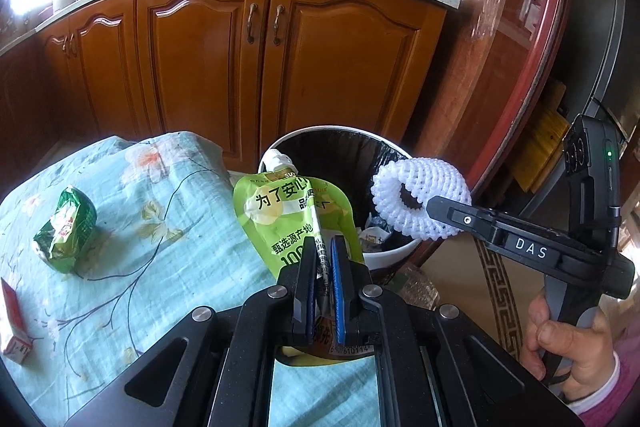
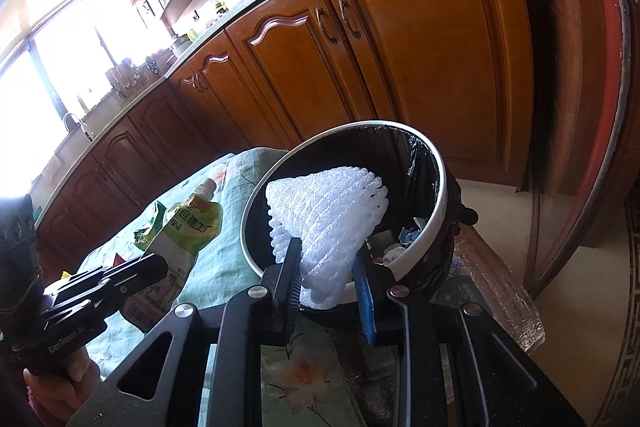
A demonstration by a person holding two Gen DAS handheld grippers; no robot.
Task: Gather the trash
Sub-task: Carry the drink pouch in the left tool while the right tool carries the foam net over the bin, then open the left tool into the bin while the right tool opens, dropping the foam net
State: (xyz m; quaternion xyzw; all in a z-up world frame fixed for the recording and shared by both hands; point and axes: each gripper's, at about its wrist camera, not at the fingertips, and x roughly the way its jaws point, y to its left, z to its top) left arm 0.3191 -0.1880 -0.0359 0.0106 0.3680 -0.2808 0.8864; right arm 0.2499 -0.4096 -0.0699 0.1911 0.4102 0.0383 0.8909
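My left gripper (image 1: 323, 247) is shut on a green spouted drink pouch (image 1: 286, 211), held upright beside the bin's near rim. My right gripper (image 2: 328, 255) is shut on a white foam fruit net (image 2: 328, 211), which hangs over the open mouth of the white trash bin (image 2: 432, 211) lined with a black bag. In the left wrist view the foam net (image 1: 416, 203) and the right gripper (image 1: 436, 205) sit above the bin (image 1: 394, 251). The right wrist view shows the pouch (image 2: 188, 227) and the left gripper (image 2: 156, 265) at lower left.
A crumpled green wrapper (image 1: 66, 235) and a red-and-white small box (image 1: 14, 323) lie on the floral blue cloth (image 1: 160, 247). Wooden kitchen cabinets (image 1: 240, 59) stand behind the bin. A red-framed glass door (image 1: 516, 39) is at right. Paper scraps lie inside the bin.
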